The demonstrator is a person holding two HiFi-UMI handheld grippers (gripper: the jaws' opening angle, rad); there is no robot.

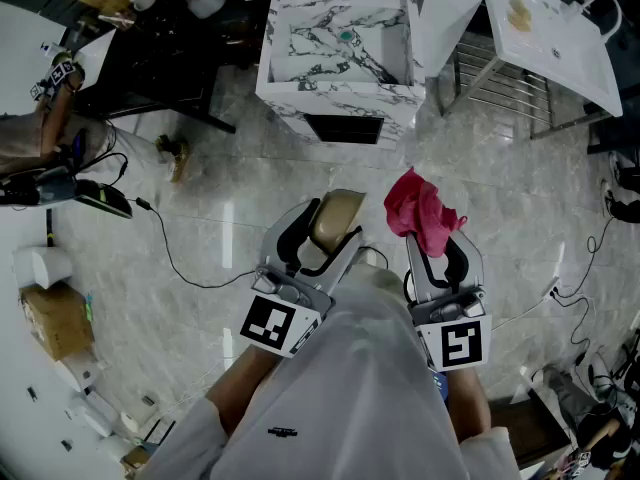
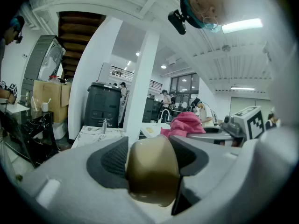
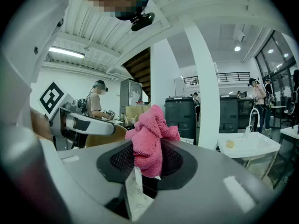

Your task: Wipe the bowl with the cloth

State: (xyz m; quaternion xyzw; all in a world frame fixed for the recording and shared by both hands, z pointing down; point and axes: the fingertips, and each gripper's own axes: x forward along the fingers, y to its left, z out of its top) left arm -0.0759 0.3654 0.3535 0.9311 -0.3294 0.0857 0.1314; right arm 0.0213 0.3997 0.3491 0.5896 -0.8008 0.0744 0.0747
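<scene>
Bowl [image 1: 338, 216] was up in the air. The left gripper [image 1: 322, 230] was clamped on it, and its own view showed the tan wall wedged between both black pads. Over on the other side, the right gripper [image 1: 438, 253] was pinched on the pink cloth [image 1: 420, 211], with a loose bunch standing up above the jaws and a white label [image 3: 135, 190] hanging below them. Both tools were held out in front of the person's body, over the marble floor [image 1: 220, 198], with the marble sink unit [image 1: 340, 38] well ahead.

Bowl and cloth sat just beside each other. The head view showed a sliver of floor between them, so there was no contact and the wiping proper looked not yet begun. The step in hand, by my reading, was bringing the two together.

Doing that well probably called for turning the bowl so its open side faced the cloth, then leading in with the free bunch of fabric, not the hard jaw tips. Only a modest tuft stood clear of the jaws, so a deep push risked scraping plastic on the bowl. Light pressure and a sweep round the inner wall seemed the way. The left clamp needed to stay firm too, because a bowl gripped at one spot could twist or slip when pushed from the side.
</scene>
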